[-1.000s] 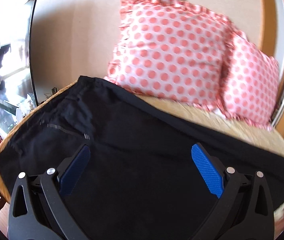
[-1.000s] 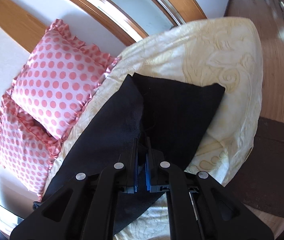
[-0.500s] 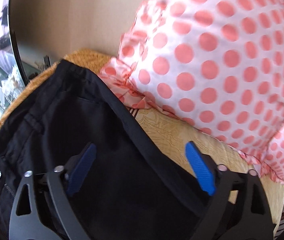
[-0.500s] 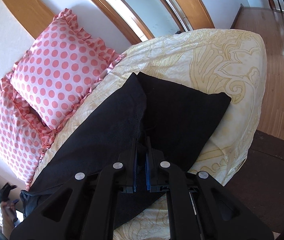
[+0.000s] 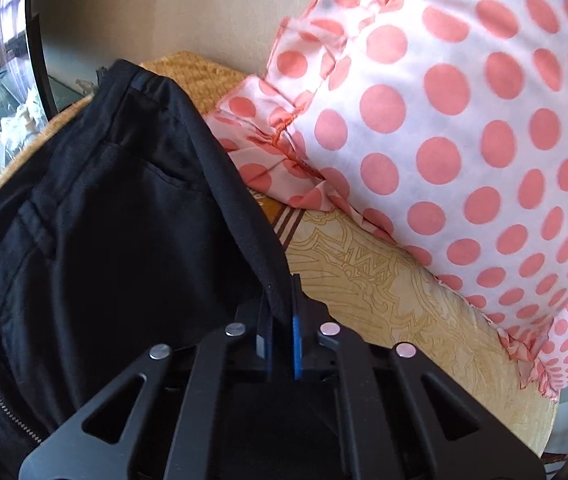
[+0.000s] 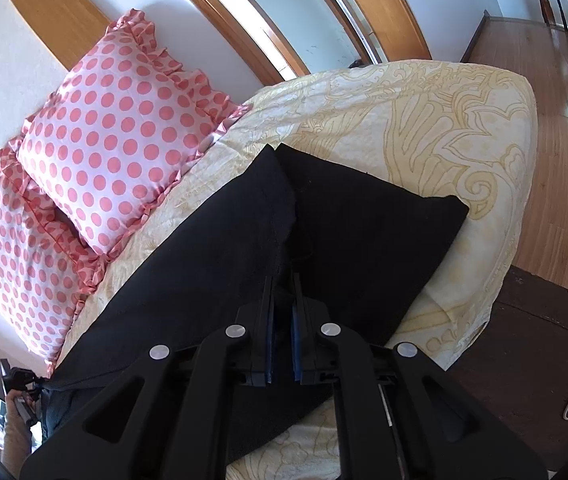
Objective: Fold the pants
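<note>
Black pants [image 5: 116, 232] lie across a yellow patterned bedspread [image 5: 395, 304]. In the left wrist view my left gripper [image 5: 282, 320] is shut on the far seam edge of the pants near the waist, where a pocket and zipper show. In the right wrist view my right gripper [image 6: 282, 312] is shut on a raised fold of the pants [image 6: 363, 240] near the leg ends, which lie flat on the bedspread [image 6: 443, 128]. The left gripper [image 6: 20, 380] and its hand show small at the far end.
Two pink polka-dot pillows [image 6: 116, 136] lean against the wall along the pants' far side; one [image 5: 463, 120] fills the left wrist view. A dark mirror edge [image 5: 36, 40] stands left. Wooden floor [image 6: 563, 168] and a dark mat [image 6: 531, 340] lie beyond the bed's end.
My left gripper has moved forward to the far edge of the pants by the pillow and shut on it. My right gripper stays shut on the pants and has lifted slightly.
</note>
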Tool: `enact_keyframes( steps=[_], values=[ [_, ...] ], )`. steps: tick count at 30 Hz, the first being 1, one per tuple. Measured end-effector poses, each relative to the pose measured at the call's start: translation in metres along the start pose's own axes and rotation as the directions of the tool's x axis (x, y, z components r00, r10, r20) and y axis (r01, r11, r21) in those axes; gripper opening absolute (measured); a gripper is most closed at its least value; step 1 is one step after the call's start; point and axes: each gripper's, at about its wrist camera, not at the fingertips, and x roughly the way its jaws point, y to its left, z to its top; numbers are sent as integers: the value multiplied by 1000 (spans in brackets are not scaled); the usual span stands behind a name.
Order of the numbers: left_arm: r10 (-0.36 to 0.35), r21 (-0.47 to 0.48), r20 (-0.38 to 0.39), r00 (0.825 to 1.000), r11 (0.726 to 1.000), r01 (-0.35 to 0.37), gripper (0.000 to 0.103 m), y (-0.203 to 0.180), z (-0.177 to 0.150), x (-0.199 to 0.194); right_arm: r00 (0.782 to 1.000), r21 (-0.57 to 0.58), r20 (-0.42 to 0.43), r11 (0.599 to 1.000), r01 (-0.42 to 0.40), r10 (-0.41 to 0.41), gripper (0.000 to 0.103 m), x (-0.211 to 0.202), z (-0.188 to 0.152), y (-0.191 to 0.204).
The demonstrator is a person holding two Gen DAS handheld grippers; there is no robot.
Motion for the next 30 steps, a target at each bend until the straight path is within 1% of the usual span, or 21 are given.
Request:
enact_keyframes(
  steps=[2,5,7,8,9,11,12,14,15,17,18,19,21,23,26,28,29,30],
  values=[
    [-16,28,42,999,999,14,6,5,-8,-22,1000,6,-1,1000,-8,8,7,1,4,-1],
    [-74,55,116,991,996,68,6,19,-29,-74,1000,18,7,1000,-21,21,7,2,13,-3],
    [-130,56,163,978,991,122,6,35,-52,-117,999,12,23,1000,-23,23,7,0,21,-2],
    [-162,55,190,968,987,154,6,48,-68,-141,999,10,29,1000,-21,21,7,0,24,-1],
    [-178,53,212,961,984,171,6,59,-80,-161,999,8,39,1000,-22,22,7,-2,28,0],
    [-184,57,249,951,983,175,6,72,-105,-189,998,5,57,1000,-19,18,7,-6,34,0],
    [-179,63,275,945,984,168,6,82,-124,-205,998,5,63,1000,-18,17,7,-7,36,0],
    [-160,72,318,935,987,144,6,99,-157,-222,997,11,76,1000,-12,12,7,-10,39,-3],
    [-142,72,342,929,990,124,7,109,-181,-231,997,14,78,1000,-10,9,7,-11,39,-5],
    [-101,68,370,924,994,82,8,123,-214,-235,997,20,78,1000,-4,2,7,-11,39,-8],
    [-65,63,376,924,997,45,9,129,-232,-231,997,24,75,1000,-1,-1,7,-10,39,-9],
    [-46,56,373,927,998,27,9,135,-244,-229,997,26,72,1000,4,-6,7,-10,38,-11],
    [-31,27,348,937,999,23,9,147,-265,-219,998,34,65,999,6,-8,7,-9,37,-14],
    [-28,6,346,938,1000,27,9,156,-274,-214,998,50,59,999,-4,2,7,-10,37,-17],
    [-27,-5,361,932,1000,31,9,157,-278,-210,997,78,69,996,-37,31,7,-15,40,-20],
    [-39,-11,339,940,999,46,12,157,-280,-204,996,95,83,995,-29,21,7,-20,42,-24],
    [-42,-19,327,944,999,51,21,158,-281,-202,996,105,87,994,-20,11,7,-22,42,-27],
    [-48,-38,315,948,997,64,34,161,-283,-199,996,111,88,994,-16,6,6,-22,42,-29]
  ],
)
